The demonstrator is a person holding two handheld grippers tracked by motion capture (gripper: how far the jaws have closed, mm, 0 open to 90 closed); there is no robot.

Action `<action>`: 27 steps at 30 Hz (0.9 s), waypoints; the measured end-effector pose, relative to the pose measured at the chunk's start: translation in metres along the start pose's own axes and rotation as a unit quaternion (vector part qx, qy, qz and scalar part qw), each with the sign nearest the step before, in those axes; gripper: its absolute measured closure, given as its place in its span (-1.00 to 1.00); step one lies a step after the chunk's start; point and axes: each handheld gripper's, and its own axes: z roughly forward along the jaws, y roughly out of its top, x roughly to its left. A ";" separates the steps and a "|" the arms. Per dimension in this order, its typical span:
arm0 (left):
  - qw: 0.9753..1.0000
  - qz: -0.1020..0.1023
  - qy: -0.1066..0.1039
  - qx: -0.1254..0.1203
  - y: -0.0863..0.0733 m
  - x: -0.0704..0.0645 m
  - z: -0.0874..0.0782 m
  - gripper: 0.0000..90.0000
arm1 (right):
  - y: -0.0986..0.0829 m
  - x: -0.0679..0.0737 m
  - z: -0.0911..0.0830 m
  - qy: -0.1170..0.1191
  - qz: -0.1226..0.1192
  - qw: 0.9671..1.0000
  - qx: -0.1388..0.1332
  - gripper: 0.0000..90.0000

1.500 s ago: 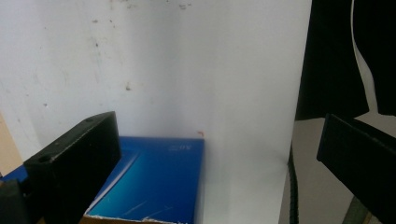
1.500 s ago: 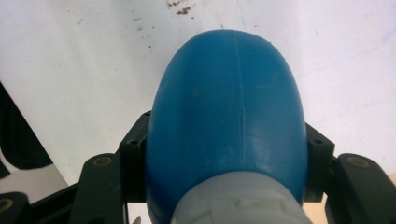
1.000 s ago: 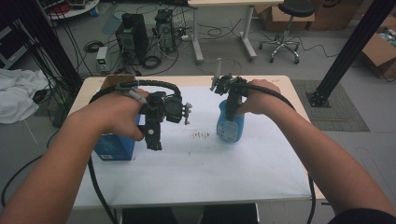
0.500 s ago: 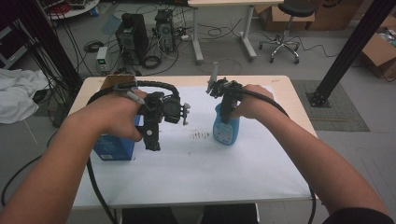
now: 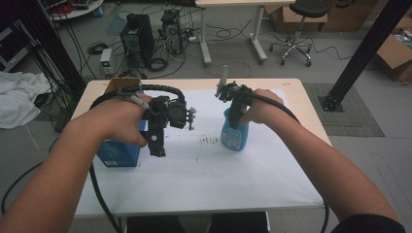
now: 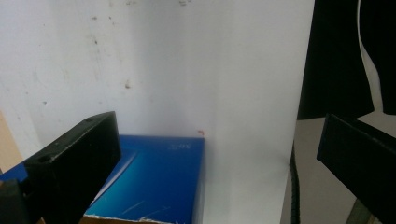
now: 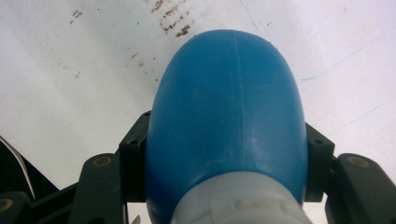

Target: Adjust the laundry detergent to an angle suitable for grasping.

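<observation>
**Blue bottle clamped at the desk's middle, blue box at its left**

The desk (image 5: pixel 296 104) is pale wood, covered almost wholly by a white sheet (image 5: pixel 204 170) marked with a small patch of dark specks (image 5: pixel 210 141) near its centre. Around it lies a grey floor with two computer towers (image 5: pixel 137 38) and loose cables behind, a rolling stool (image 5: pixel 296 29) farther back, a white cloth (image 5: pixel 17 99) heaped at the left, and a black slanted post (image 5: pixel 362 53) with cardboard boxes at the right.

From the high view, the right gripper (image 5: pixel 235 114) comes down on the upper part of a blue bottle (image 5: pixel 234 137), which stands upright on the sheet just right of the specks. The left gripper (image 5: pixel 156 145) hangs just beside a blue box (image 5: pixel 116 151) that stands at the sheet's left edge.

The right gripper view adds what the high view hides: the jaws press against both sides of the blue bottle (image 7: pixel 226 121) just below its white collar (image 7: pixel 240 200), so the gripper is clamped on it, and the specks (image 7: pixel 175 21) lie beyond the bottle's far end. The left gripper view shows its jaws standing wide apart with nothing between them, the blue box's (image 6: pixel 154 179) top below, its torn edge at the bottom of the picture, and the white sheet (image 6: pixel 187 65) running to the desk's near edge.
</observation>
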 end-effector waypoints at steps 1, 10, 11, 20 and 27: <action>1.000 0.000 -0.001 0.000 0.001 0.000 0.000 -1.00 | 0.000 0.001 0.000 -0.001 0.000 1.000 -0.001 -0.16; 1.000 0.003 0.001 0.002 0.004 -0.001 0.001 -1.00 | -0.004 0.003 0.001 -0.005 0.001 1.000 -0.006 -0.16; 1.000 0.005 0.001 0.002 0.004 -0.001 0.001 -1.00 | -0.004 0.003 0.001 -0.005 0.002 1.000 -0.006 -0.16; 1.000 0.004 0.001 0.005 0.004 -0.001 0.001 -1.00 | -0.004 0.004 0.001 -0.009 0.000 1.000 -0.006 -0.17; 1.000 0.003 -0.001 0.003 0.002 -0.002 0.002 -1.00 | -0.005 0.005 0.000 -0.011 -0.001 1.000 -0.007 -0.19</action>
